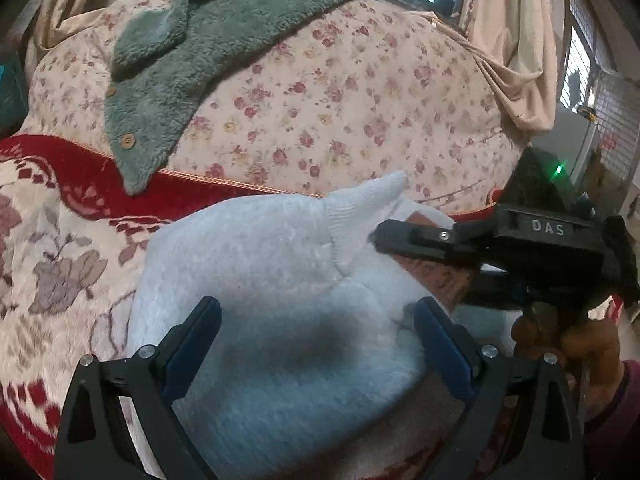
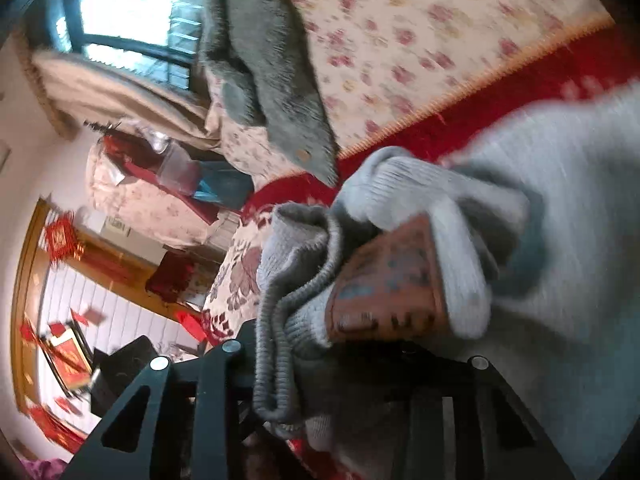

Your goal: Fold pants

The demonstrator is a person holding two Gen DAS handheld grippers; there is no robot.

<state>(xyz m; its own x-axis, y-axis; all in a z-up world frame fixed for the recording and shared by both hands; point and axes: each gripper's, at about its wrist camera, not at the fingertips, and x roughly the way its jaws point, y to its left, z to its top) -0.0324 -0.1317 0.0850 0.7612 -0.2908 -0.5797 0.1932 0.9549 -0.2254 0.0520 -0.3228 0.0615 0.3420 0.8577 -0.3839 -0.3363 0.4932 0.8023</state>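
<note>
Surroundings: green fleece jacket (image 1: 192,48) on floral quilt (image 1: 340,92) | pants (image 1: 280,280) bunched on red blanket (image 1: 80,184) | left gripper (image 1: 316,332) wide apart, astride fabric | right gripper (image 1: 416,256) (marked "DAS") clamps ribbed cuff (image 2: 288,280), brown label (image 2: 384,284) unreadable.

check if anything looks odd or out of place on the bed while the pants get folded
One thing stands out: a green fleece garment with wooden buttons lies sprawled and unfolded across the floral quilt, its tip hanging over the red blanket. The white pants are bunched at the ribbed cuff where the right gripper pinches them.
</note>
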